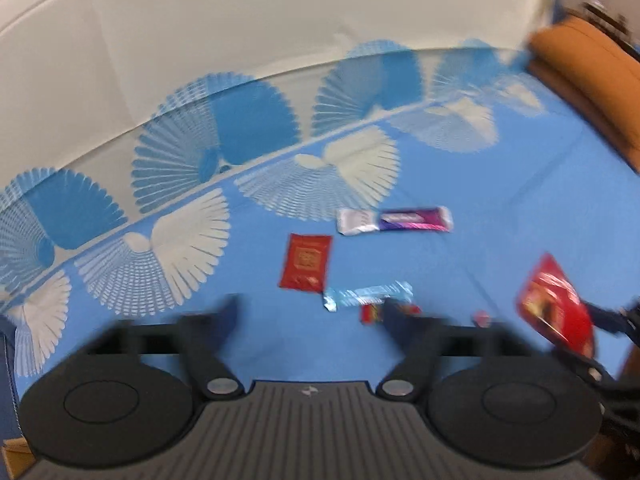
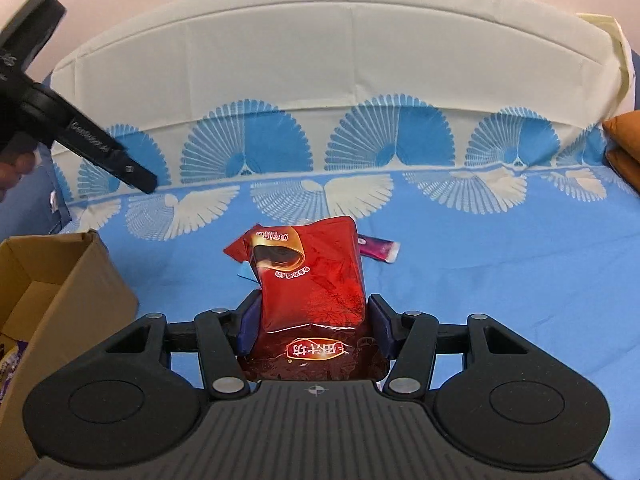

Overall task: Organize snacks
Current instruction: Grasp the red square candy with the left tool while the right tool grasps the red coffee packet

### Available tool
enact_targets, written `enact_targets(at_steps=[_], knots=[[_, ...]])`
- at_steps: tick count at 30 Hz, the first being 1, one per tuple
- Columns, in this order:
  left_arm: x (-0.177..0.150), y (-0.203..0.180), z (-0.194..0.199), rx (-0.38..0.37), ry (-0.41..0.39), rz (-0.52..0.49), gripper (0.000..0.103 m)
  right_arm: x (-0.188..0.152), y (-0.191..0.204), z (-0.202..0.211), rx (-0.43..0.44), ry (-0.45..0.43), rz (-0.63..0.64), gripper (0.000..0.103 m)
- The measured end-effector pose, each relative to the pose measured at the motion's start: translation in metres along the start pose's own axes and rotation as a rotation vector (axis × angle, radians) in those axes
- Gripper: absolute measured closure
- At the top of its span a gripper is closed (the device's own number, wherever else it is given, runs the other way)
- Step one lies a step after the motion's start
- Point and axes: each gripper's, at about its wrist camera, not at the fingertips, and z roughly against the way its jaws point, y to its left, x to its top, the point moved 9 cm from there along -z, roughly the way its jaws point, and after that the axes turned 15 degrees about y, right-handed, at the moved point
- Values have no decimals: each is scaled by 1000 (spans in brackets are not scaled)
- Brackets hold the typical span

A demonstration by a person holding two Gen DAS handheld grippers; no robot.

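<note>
With the right gripper [image 2: 312, 326] clamped on the glossy red foil snack bag [image 2: 312, 280] above the blue fan-patterned tablecloth [image 2: 500, 280] and the left gripper [image 1: 308, 312] spread empty, the carry step seems underway, calling next for a swing over the open brown cardboard box [image 2: 60, 292]

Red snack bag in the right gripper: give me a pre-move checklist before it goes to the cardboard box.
1. Right gripper clamped on the red snack bag: ok.
2. Bag lifted off the blue tablecloth: ok.
3. Cardboard box open on top: ok.
4. Room left in the box: cannot tell, mostly out of frame.
5. Left gripper open and empty: ok.
6. Table cleared of snacks: not ok, purple bar and red packet remain.
</note>
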Motion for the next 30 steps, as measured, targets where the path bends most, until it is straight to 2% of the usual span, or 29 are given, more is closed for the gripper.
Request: enact_targets(at_steps=[4,12,14,15,17,19,23,26,30], knots=[[26,5,-59,6,80,25,14,10,-25,-27,-22,21,-21,45],[66,6,-202,-21,259,82,14,28,-80,-130,-54,76,-53,45],[68,9,-221,-21,289,92,8,26,-87,-146,-47,86,-72,45],[69,11,-221,-23,258,110,10,24,-89,-153,-48,94,-74,45],[71,6,-211,-22,220,82,57,20,-90,-161,-49,103,-68,44],[71,3,-190,-5,188,92,57,16,-93,-164,-59,109,-75,44],[60,-9,-137,-33,112,72,57,15,-92,-145,-52,94,-127,44],[45,-23,-79,-38,40,49,57,22,-79,-104,-43,40,-129,45],[-6,-30,17,-23,-67,36,57,23,-47,-26,4,-52,-132,45]])
